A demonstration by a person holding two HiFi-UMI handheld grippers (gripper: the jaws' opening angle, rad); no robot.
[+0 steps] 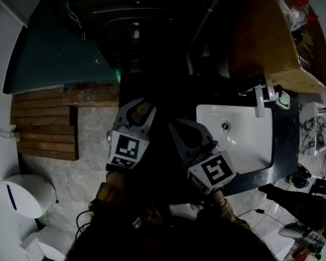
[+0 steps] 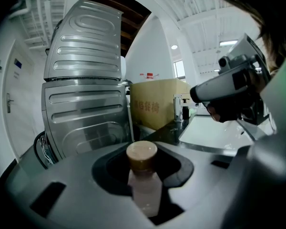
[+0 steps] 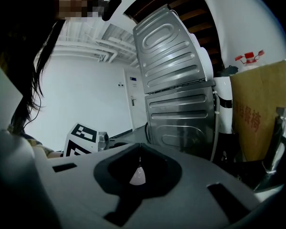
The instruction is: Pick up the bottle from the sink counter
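Note:
A small pale bottle [image 2: 144, 187] with a brown cap [image 2: 142, 155] stands upright between the jaws of my left gripper [image 2: 143, 197], which are shut on its body. In the head view the brown cap [image 1: 143, 110] shows inside my left gripper [image 1: 140, 106], over the dark counter [image 1: 152, 88] left of the sink. My right gripper [image 1: 175, 125] hangs just to the right of it, apart from the bottle. Its jaws meet in the right gripper view [image 3: 139, 165], with nothing between them.
A white sink basin [image 1: 244, 140] with a chrome faucet [image 1: 259, 99] lies to the right. A cardboard box [image 1: 266, 37] stands behind it. A ribbed metal appliance [image 2: 86, 104] rises beyond the counter. Wooden slats [image 1: 43, 124] and a white bin [image 1: 27, 194] are on the left.

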